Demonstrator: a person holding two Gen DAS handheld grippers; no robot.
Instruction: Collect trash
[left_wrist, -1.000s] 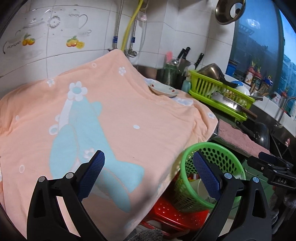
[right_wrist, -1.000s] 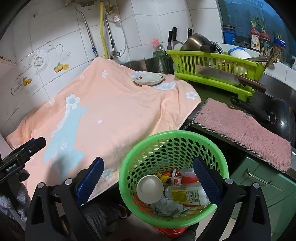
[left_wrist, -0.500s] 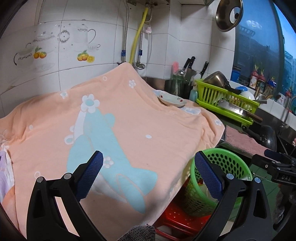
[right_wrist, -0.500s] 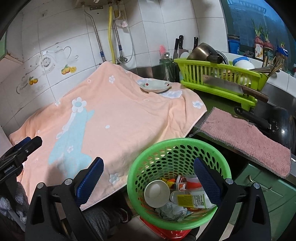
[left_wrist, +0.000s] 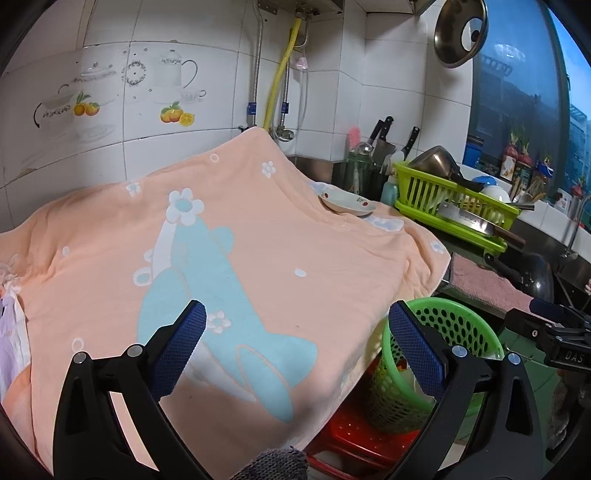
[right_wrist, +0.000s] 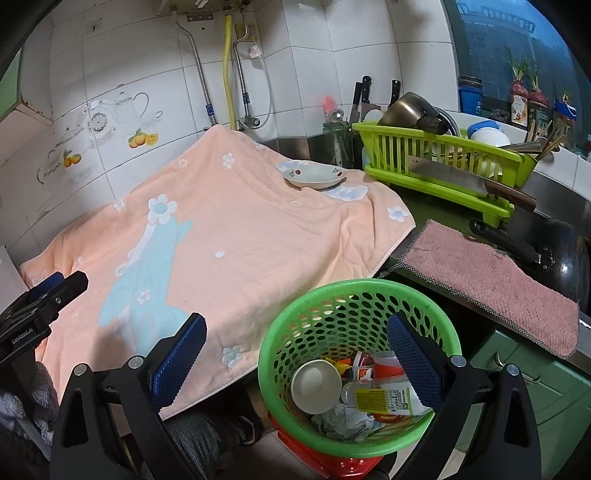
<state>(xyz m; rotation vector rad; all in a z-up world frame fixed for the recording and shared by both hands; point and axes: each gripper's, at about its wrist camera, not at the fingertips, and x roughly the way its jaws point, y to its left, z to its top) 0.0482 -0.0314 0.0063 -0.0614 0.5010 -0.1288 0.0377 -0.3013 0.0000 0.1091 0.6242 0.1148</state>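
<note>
Towel (left_wrist: 258, 258) in peach with a pale blue figure covers the whole counter, its front edge hanging over the counter's front edge, and no loose rubbish shows anywhere on it. Compared with a second ago both cameras have risen and drawn back: more wall tile shows above the towel's far edge, and the green basket (right_wrist: 360, 363) sits lower and smaller in the left wrist view. That reads as a withdrawal, suggesting collecting is done or nearly so.

The basket stands on a red stool (right_wrist: 332, 458) just off the counter's front right corner, holding the trash (right_wrist: 354, 391): a paper cup, a labelled bottle, a red-topped container and crumpled wrapping. A pink cloth (right_wrist: 491, 284) lies along the counter edge to its right. One small dish (right_wrist: 314, 176) rests near the towel's far right corner.

The right gripper (right_wrist: 295, 354) hovers above the basket, jaws wide apart, holding nothing; the left gripper (left_wrist: 297, 339) hangs over the towel's front edge, also spread and empty.
</note>
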